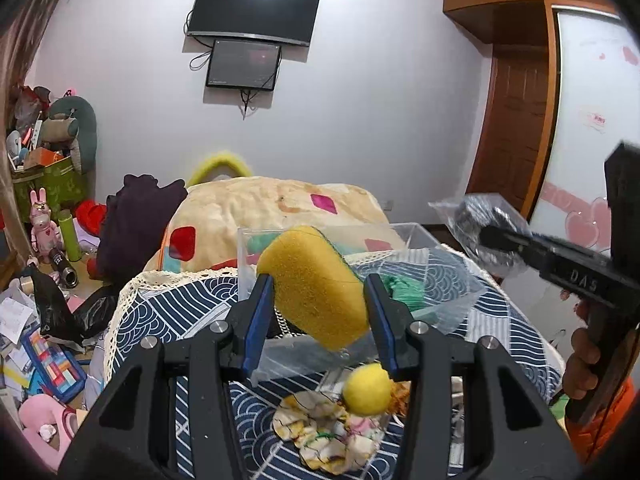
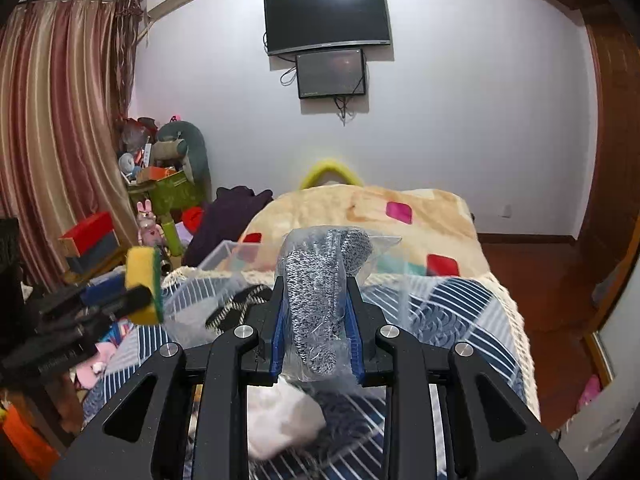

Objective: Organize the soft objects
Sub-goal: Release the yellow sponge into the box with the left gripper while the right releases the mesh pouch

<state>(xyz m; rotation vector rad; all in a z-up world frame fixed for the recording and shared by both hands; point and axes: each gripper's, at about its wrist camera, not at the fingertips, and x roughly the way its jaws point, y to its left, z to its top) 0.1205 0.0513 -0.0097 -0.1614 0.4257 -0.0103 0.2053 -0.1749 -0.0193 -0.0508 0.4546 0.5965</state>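
Observation:
My left gripper [image 1: 318, 280] is shut on a yellow sponge [image 1: 316, 288] with a green scrub side, held above the near wall of a clear plastic box [image 1: 404, 232] on the bed. My right gripper [image 2: 316, 284] is shut on a bagged grey-and-white knit item [image 2: 320, 280], held over the same box [image 2: 224, 250]. The right gripper also shows in the left wrist view [image 1: 486, 236] with the bag [image 1: 472, 220]. The sponge shows at left in the right wrist view [image 2: 144, 284]. A yellow ball [image 1: 366, 388] and a floral cloth [image 1: 332, 432] lie on the blue patterned cover below.
A green item [image 1: 404, 290] lies inside the box. A white cloth [image 2: 284, 420] lies under the right gripper. A cream blanket [image 1: 280, 200] covers the far bed. A dark garment [image 1: 136, 224] and floor clutter [image 1: 44, 344] stand at left. A wardrobe [image 1: 592, 120] is at right.

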